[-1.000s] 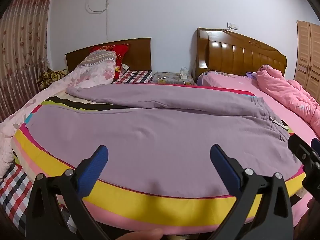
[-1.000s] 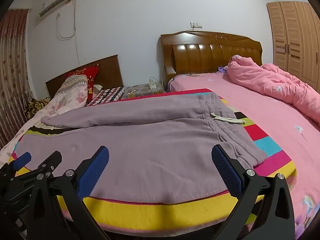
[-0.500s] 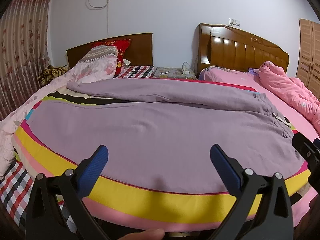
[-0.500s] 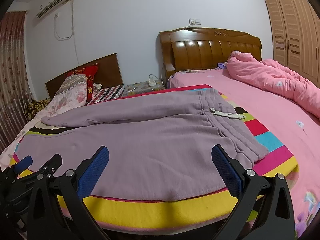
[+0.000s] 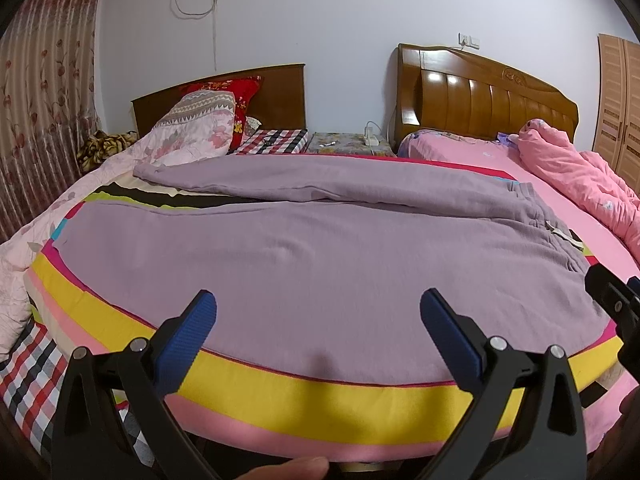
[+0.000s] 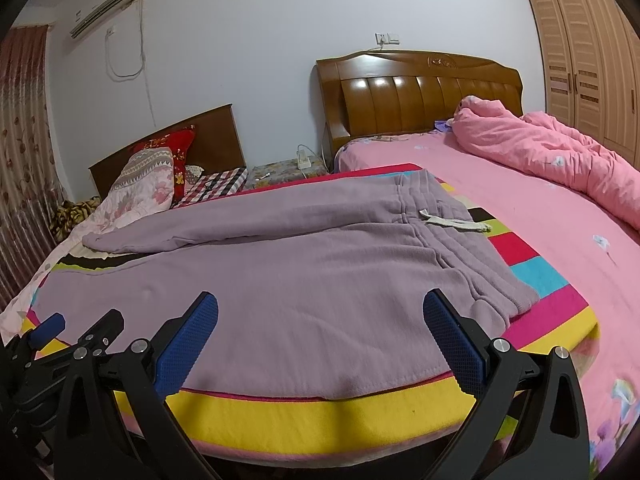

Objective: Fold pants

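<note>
While the purple pants (image 5: 320, 248) lie spread flat on the striped blanket (image 5: 320, 400) at the bed's near edge, waistband to the right and one leg angled toward the pillows, the left gripper (image 5: 318, 332) and right gripper (image 6: 320, 332) hover above the near hem, both spread wide, holding nothing

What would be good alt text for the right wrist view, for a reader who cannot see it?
Purple pants lie spread flat on a striped blanket on a bed, waistband to the right with a white drawstring. The open right gripper hovers at the near edge, holding nothing, with the left gripper beside it at lower left.
</note>
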`<state>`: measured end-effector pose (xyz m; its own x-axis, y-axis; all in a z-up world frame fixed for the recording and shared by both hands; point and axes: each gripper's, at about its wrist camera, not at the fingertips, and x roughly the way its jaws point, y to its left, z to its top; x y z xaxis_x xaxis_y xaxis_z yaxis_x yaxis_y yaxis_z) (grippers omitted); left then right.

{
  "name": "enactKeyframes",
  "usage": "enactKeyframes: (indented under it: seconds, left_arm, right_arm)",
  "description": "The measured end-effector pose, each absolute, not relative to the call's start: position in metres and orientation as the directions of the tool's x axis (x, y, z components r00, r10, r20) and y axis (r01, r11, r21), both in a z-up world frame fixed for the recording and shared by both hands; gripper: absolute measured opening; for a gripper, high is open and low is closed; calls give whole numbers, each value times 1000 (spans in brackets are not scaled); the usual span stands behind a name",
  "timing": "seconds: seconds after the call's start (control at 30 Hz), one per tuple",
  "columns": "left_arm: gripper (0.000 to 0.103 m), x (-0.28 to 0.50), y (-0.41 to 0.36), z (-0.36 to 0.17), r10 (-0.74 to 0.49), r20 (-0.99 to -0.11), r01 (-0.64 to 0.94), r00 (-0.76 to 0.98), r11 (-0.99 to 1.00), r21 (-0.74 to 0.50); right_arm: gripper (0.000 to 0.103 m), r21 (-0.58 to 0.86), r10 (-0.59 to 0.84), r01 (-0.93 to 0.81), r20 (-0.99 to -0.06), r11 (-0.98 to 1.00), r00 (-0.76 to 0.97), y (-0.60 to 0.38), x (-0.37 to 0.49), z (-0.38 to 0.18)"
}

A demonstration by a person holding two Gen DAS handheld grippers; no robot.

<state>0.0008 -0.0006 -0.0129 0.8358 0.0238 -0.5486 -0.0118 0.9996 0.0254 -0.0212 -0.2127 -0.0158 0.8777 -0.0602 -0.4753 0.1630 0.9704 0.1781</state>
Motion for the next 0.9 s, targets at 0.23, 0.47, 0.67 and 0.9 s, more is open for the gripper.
enactKeyframes:
  seconds: [0.23,0.47,0.67,0.9]
  left_arm:
    - [102,1,-1,-13,25,-550,-12,834,1000,26]
    - [102,0,0,-14,25,-551,-12,834,1000,26]
    - [102,0,0,-15,25,-552,-12,833,1000,27]
    - [102,0,0,-14,25,-552,-13,834,1000,26]
  right_arm:
    - [99,179,-60,163,-477,970,877,-213,-21,-17]
    - [99,181,-59,164,-480,970,875,-213,-21,-18]
    - [99,184,-59,167,-485,969,872,-213,-22,-20]
    - [99,182,-58,166,-486,969,872,-213,-21,-20]
